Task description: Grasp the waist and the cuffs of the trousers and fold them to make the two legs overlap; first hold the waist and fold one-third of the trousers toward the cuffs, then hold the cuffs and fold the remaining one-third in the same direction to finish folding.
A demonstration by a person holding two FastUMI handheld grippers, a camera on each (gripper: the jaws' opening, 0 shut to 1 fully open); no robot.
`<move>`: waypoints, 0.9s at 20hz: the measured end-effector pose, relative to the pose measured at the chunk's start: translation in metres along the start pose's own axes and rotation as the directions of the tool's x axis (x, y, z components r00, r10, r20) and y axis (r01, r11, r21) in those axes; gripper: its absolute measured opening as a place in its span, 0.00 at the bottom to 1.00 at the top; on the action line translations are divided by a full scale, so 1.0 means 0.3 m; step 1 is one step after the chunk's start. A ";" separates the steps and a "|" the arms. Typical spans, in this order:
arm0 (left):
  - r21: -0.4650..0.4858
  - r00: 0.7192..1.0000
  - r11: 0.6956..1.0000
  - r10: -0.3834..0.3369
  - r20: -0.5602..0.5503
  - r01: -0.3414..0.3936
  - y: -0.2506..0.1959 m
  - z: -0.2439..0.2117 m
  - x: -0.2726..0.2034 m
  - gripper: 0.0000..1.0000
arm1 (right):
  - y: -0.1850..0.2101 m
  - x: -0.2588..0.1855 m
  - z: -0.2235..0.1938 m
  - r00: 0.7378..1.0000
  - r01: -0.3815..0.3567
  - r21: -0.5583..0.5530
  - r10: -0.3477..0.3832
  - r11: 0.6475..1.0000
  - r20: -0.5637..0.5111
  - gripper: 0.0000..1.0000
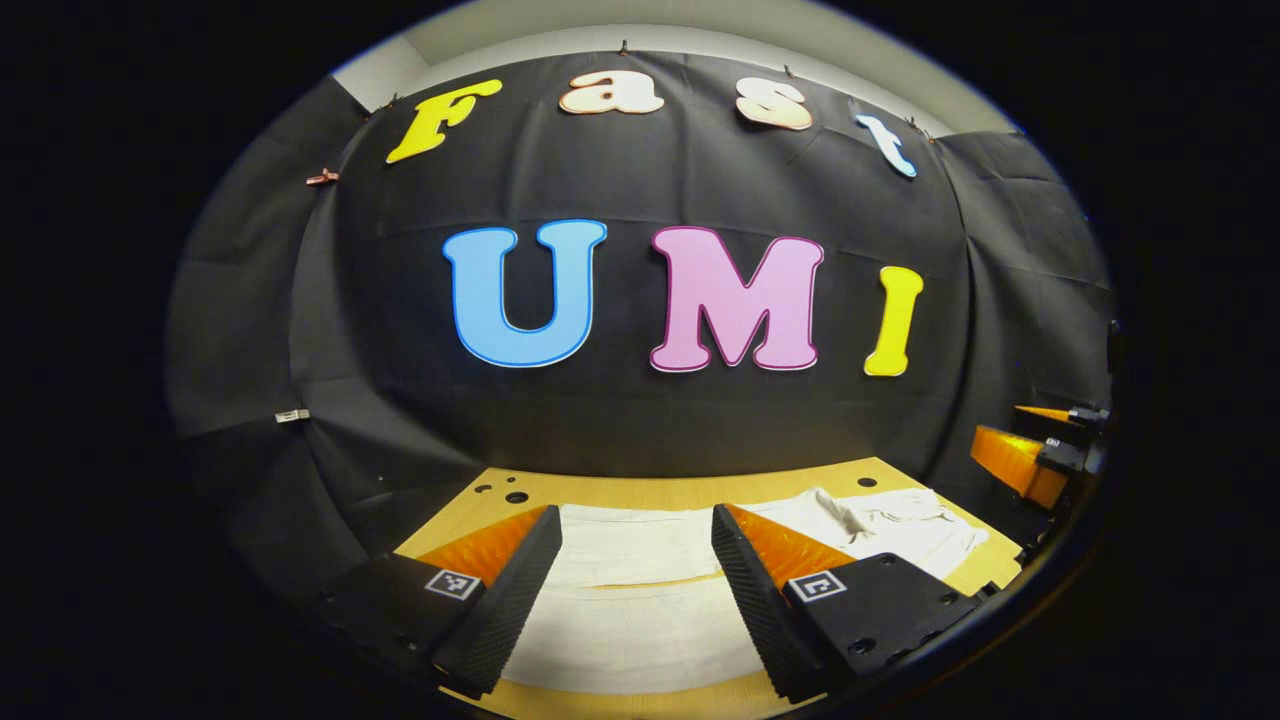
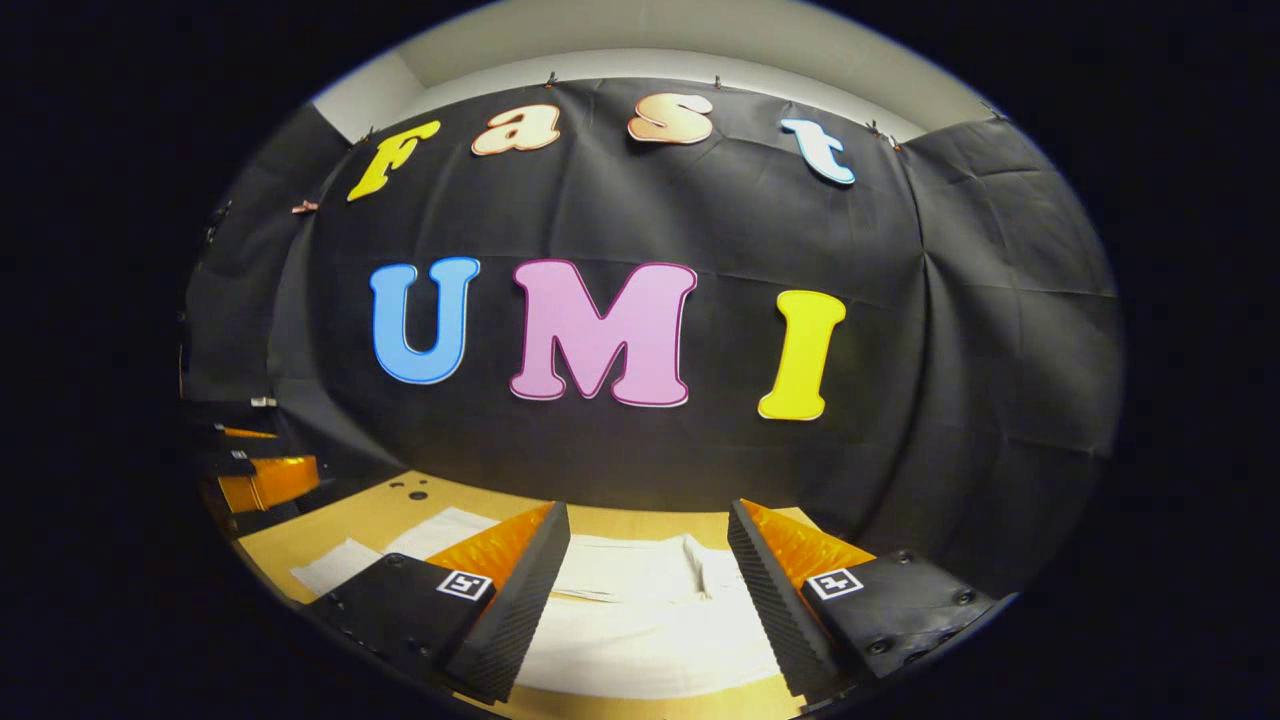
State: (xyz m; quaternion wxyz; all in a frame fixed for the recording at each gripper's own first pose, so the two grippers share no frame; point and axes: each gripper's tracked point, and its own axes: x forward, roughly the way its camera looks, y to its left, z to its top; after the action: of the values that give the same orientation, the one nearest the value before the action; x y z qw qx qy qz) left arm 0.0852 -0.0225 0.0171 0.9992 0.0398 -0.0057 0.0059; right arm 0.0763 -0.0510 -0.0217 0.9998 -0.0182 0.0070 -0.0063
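White trousers [image 1: 630, 620] lie flat along a wooden table [image 1: 640, 490], with a rumpled end [image 1: 880, 520] at the right in the left gripper view. My left gripper [image 1: 635, 520] hovers over the cloth, open, with nothing between its fingers. My right gripper [image 2: 648, 512] also stands open above the trousers [image 2: 640, 620], over a fold or seam [image 2: 700, 565]. Two flat leg ends [image 2: 400, 545] reach to the left in the right gripper view. Each view catches the other gripper off to the side: the right gripper [image 1: 1040, 455] and the left gripper [image 2: 255, 470].
The table [image 2: 330, 520] has small holes [image 1: 515, 496] near its far left corner. The black cloth wall stands right behind the table's far edge. Bare wood shows around the trousers at the left and front.
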 end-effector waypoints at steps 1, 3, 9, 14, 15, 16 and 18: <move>-0.006 1.000 1.000 0.006 -0.006 -0.006 0.006 0.000 0.007 0.96 | -0.017 0.003 -0.014 1.000 0.001 -0.012 -0.001 1.000 -0.009 0.98; -0.019 1.000 1.000 0.013 -0.015 -0.014 0.012 -0.010 0.013 0.96 | -0.055 0.015 -0.052 1.000 0.001 -0.048 -0.002 0.999 -0.030 0.98; 0.014 0.998 1.000 0.025 -0.065 -0.024 0.004 -0.075 0.032 0.96 | -0.254 0.074 -0.165 0.993 0.027 -0.299 -0.061 0.954 -0.104 0.97; -0.044 0.988 0.998 0.043 -0.146 -0.050 -0.024 -0.178 0.036 0.96 | -0.326 0.110 -0.279 0.985 -0.061 -0.435 -0.016 0.898 -0.171 0.98; -0.032 0.988 0.998 0.045 -0.147 -0.051 -0.026 -0.180 0.037 0.96 | -0.343 0.113 -0.297 0.983 -0.082 -0.456 -0.003 0.886 -0.182 0.97; -0.021 0.988 0.998 0.050 -0.147 -0.053 -0.025 -0.187 0.039 0.96 | -0.354 0.115 -0.325 0.981 -0.106 -0.478 0.012 0.872 -0.196 0.97; -0.005 0.987 0.998 0.065 -0.150 -0.066 -0.019 -0.195 0.042 0.96 | -0.397 0.125 -0.390 0.974 -0.154 -0.536 0.034 0.830 -0.226 0.98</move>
State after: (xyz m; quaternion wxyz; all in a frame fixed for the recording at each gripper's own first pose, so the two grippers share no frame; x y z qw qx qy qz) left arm 0.0986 -0.0233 -0.0415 0.9962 0.0341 0.0682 0.0416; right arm 0.1105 -0.1748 -0.1347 0.9451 -0.3033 0.1133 0.0435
